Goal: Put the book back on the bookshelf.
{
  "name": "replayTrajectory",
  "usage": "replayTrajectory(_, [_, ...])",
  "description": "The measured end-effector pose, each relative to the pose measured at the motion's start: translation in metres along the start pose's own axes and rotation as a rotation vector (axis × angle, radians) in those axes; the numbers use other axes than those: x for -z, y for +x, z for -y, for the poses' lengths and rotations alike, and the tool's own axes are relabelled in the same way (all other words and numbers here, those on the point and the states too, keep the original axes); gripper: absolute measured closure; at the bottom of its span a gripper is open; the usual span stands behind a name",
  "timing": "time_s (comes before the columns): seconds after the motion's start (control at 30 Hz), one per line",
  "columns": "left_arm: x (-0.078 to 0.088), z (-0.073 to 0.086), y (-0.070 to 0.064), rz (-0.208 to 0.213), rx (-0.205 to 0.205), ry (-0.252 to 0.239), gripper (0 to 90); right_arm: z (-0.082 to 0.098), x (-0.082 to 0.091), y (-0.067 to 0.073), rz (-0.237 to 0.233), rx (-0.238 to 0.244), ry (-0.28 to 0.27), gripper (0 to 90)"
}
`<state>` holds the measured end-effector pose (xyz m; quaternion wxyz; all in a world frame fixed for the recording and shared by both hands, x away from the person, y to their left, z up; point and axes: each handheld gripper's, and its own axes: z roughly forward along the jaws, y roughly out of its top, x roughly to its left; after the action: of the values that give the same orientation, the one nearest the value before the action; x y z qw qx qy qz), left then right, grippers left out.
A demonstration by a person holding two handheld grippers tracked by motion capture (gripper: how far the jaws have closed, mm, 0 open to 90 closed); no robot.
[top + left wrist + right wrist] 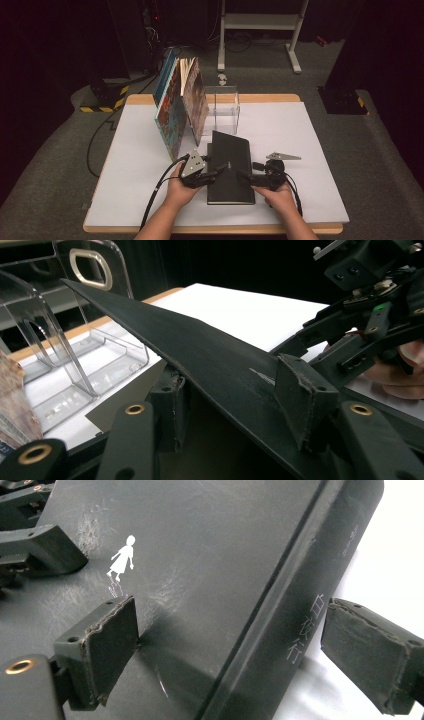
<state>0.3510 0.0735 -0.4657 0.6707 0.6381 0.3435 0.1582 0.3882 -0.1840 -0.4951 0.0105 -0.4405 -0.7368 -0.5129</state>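
The black book [230, 167] lies on the white table [310, 135] near its front edge, just ahead of the person's two hands. Its long axis runs from the person toward the back of the table, with the far end leaning slightly toward the person's right. The spine is on the book's right side; in the right gripper view [200, 580] pale characters run along that spine, and a small white figure of a girl is printed on the cover. In the left gripper view the cover [200, 355] stands tilted, lifted off the block of pages along the book's left edge. The left gripper [212, 176] is clamped on that cover edge, one pad above it and one below. The right gripper [244, 176] comes in from the spine side with its jaws apart: one pad [110, 645] rests on or just over the cover, the other hangs beside the spine over the table, clear of it, so the book sits between them without being pinched. Just beyond the book's far end stands a clear plastic rack [222, 107]. To the left of that, two colourful books [177, 105] stand upright, leaning against each other. A grey three-cornered plate [283, 156] rides above the right gripper.
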Motion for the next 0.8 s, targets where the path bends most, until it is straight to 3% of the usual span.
replayTrajectory(0.8, [0.008, 0.000, -0.012, 0.015, -0.095, -0.048, 49.1, -0.004, 0.000, -0.009, -0.098, -0.073, 0.000, 7.4])
